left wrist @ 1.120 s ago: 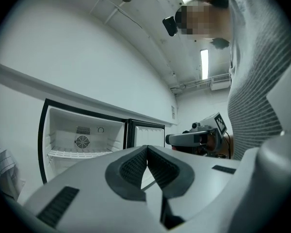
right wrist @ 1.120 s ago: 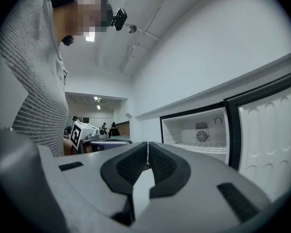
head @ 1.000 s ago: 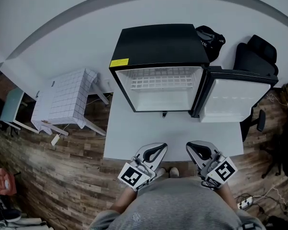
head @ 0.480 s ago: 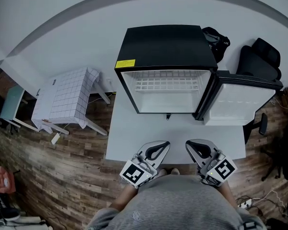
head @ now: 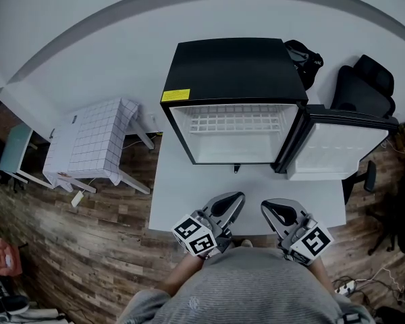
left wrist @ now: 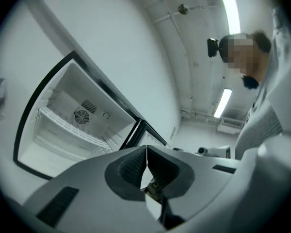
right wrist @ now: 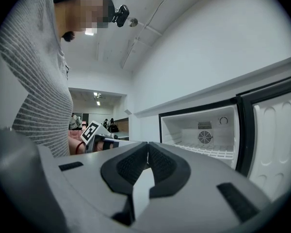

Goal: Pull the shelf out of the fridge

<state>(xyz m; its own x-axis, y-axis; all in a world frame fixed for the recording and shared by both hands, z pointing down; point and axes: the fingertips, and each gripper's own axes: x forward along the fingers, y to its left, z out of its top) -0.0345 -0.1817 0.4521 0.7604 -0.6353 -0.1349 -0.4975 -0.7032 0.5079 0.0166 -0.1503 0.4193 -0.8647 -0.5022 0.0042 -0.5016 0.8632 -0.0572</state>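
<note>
Fridge (head: 233, 73) open, shelf (head: 233, 120) seated inside, untouched. Left gripper (head: 237, 198) and right gripper (head: 266, 206) both closed tight, empty, well short of shelf — reach and pull remain.

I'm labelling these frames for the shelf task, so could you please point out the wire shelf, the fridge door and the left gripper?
wire shelf (head: 233, 121), head view, middle of its white grid.
fridge door (head: 337, 150), head view, its white inner panel.
left gripper (head: 237, 198), head view, tips of its shut jaws.
</note>
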